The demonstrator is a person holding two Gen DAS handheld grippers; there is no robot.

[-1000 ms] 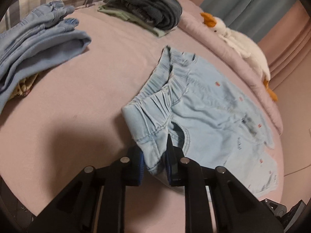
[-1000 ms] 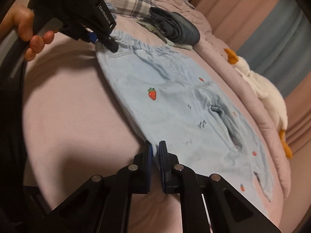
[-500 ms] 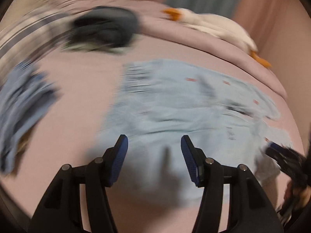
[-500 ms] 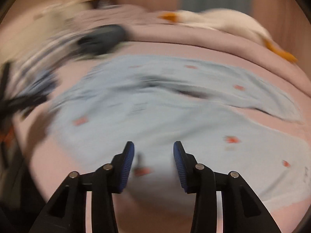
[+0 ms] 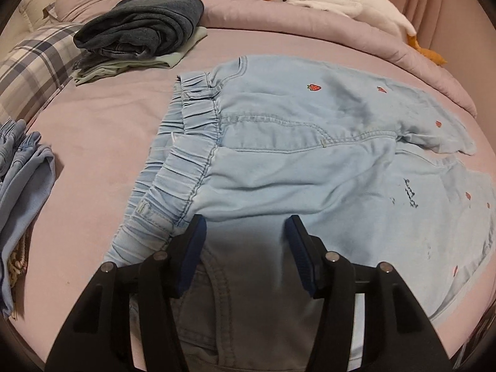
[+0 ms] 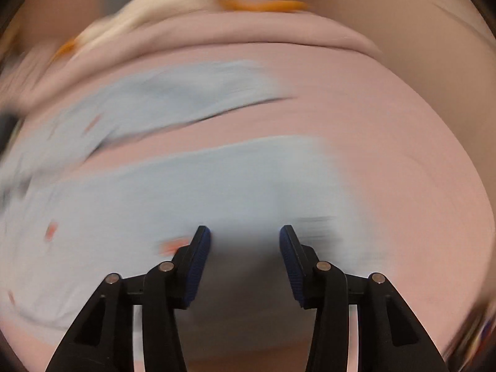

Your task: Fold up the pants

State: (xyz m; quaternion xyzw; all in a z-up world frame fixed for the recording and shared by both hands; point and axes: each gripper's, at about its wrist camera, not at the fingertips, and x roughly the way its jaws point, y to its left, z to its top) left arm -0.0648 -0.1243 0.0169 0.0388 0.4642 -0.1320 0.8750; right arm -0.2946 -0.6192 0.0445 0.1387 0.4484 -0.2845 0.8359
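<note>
Light blue denim pants (image 5: 294,161) with small strawberry marks lie spread flat on the pink bed (image 5: 99,142), elastic waistband to the left, legs running right. My left gripper (image 5: 245,232) is open and empty, hovering over the near edge of the pants by the waistband. The right wrist view is motion-blurred: the two pant legs (image 6: 186,186) lie apart on the bed, and my right gripper (image 6: 245,241) is open and empty above the nearer leg close to its hem.
A folded dark jeans stack (image 5: 142,28) on pale green clothes sits at the back left. A plaid pillow (image 5: 28,68) and a blue folded pile (image 5: 18,167) are at the left. A white goose plush (image 5: 334,3) lies along the far edge.
Both grippers let go of the pants and opened. The pants now lie flat. The left camera swung over the waistband; the right moved toward the leg ends and is still moving.
</note>
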